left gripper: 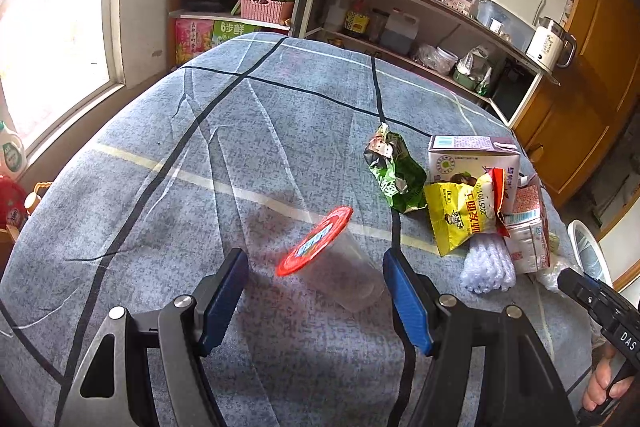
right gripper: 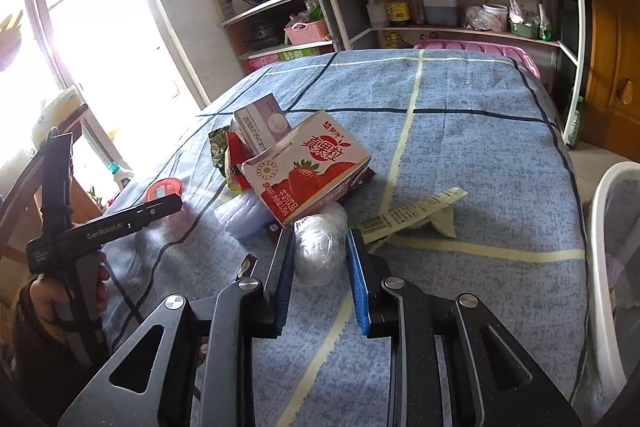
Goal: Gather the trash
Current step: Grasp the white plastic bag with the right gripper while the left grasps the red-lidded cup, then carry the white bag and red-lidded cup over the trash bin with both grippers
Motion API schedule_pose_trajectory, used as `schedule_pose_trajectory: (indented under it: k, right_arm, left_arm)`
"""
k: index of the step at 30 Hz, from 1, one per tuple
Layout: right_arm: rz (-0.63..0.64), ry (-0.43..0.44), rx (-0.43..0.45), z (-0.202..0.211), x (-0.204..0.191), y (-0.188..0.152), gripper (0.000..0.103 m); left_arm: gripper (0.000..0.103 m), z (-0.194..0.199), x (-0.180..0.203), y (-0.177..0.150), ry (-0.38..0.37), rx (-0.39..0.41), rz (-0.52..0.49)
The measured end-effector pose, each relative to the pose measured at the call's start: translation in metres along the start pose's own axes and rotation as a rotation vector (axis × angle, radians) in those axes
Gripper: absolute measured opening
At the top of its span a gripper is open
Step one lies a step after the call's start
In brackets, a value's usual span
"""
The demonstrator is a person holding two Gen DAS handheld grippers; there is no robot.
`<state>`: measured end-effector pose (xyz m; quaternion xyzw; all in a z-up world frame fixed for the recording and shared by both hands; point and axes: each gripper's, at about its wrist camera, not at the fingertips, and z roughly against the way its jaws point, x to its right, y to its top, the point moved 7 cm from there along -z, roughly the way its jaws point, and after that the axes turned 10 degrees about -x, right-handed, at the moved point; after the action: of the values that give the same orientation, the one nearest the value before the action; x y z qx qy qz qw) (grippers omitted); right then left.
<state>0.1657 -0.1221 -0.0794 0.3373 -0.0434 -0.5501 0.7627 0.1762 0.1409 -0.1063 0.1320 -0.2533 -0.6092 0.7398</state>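
**Two grabs, one slippery table**

My right gripper [right gripper: 320, 259] pinches a crumpled plastic wad [right gripper: 320, 247] under the carton [right gripper: 308, 167]; lifting may topple it. My left gripper [left gripper: 316, 291] stands spread around the lying cup [left gripper: 340, 267] (not yet touching), which could roll away.

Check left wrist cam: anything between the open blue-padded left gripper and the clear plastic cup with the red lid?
Nothing. In the left wrist view only bare blue checked cloth separates the left gripper from the clear cup, lying tipped over.
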Motion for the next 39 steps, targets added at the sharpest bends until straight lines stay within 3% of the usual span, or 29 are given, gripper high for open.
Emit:
schedule_pose_trajectory:
  k: [12, 16, 19, 30, 39]
  right_arm:
    - [-0.046, -0.003, 0.018, 0.011, 0.008, -0.01, 0.027]
    - [-0.061, -0.003, 0.021, 0.011, 0.01, -0.011, 0.027]
    - [-0.066, -0.002, 0.023, 0.011, 0.01, -0.012, 0.027]
    - [-0.084, 0.001, 0.031, 0.013, 0.016, -0.014, 0.027]
    - [-0.101, 0.008, 0.047, 0.02, 0.021, -0.017, 0.027]
  left_arm:
    - [0.069, -0.001, 0.003, 0.009, 0.053, 0.034, -0.022]
    - [0.069, -0.011, 0.005, 0.01, 0.015, -0.014, -0.015]
    - [0.069, -0.007, 0.008, 0.01, 0.019, 0.007, -0.022]
    - [0.03, -0.008, 0.0, 0.011, 0.01, -0.006, 0.028]
    - [0.03, 0.001, 0.011, 0.008, 0.001, 0.004, 0.014]
